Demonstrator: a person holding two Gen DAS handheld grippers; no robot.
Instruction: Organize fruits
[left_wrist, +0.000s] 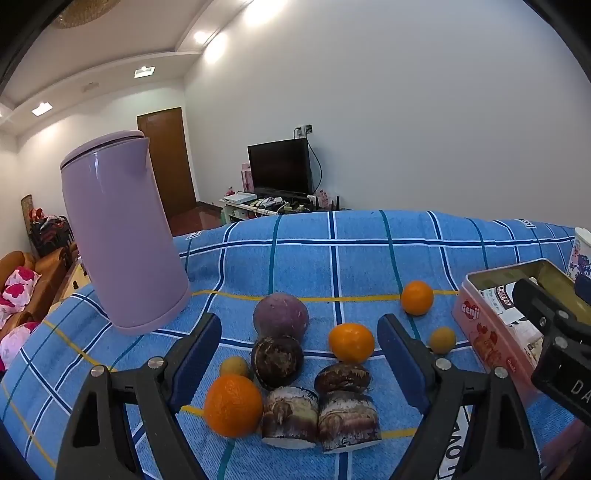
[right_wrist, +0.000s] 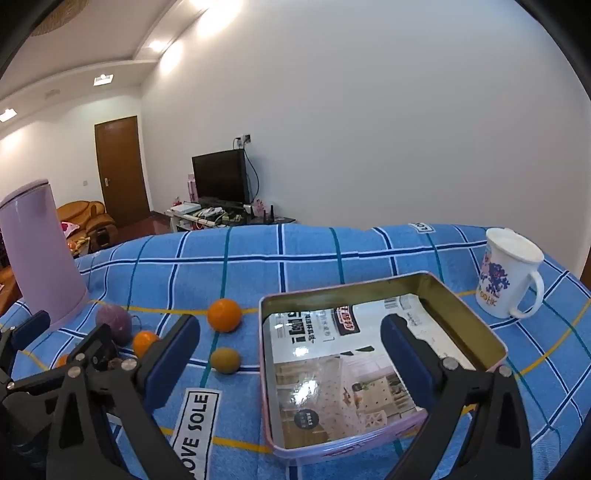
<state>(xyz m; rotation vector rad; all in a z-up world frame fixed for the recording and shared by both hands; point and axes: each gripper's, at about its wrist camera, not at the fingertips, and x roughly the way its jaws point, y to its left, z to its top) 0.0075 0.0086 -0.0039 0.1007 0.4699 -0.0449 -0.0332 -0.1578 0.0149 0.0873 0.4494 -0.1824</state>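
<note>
Left wrist view: my left gripper (left_wrist: 299, 363) gapes wide and empty over round orange fruit (left_wrist: 351, 342) on the blue checked tabletop cloth (left_wrist: 369, 254); I'd centre, close gently, carry to the open pink tin (right_wrist: 461, 314), right gripper (right_wrist: 290, 360) wide too.

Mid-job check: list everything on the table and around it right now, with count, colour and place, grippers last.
oranges: three, orange, spread across the blue checked cloth
small round fruits: two, yellow-green, one by the tin, one behind the nearest orange
dark round fruits: two, brown-black, centre of the cloth
purple round fruit: one, dull purple, behind the dark ones
cut root pieces: two, brown-and-white, nearest the camera
tin box: one, pink outside, open, a printed sheet inside, right side
mug: one, white with blue print, beyond the tin
kettle: one, lilac, left side
television: one, black, by the far wall
left gripper: black with blue pads, open above the fruit
right gripper: same, open, one finger over the tin
</note>
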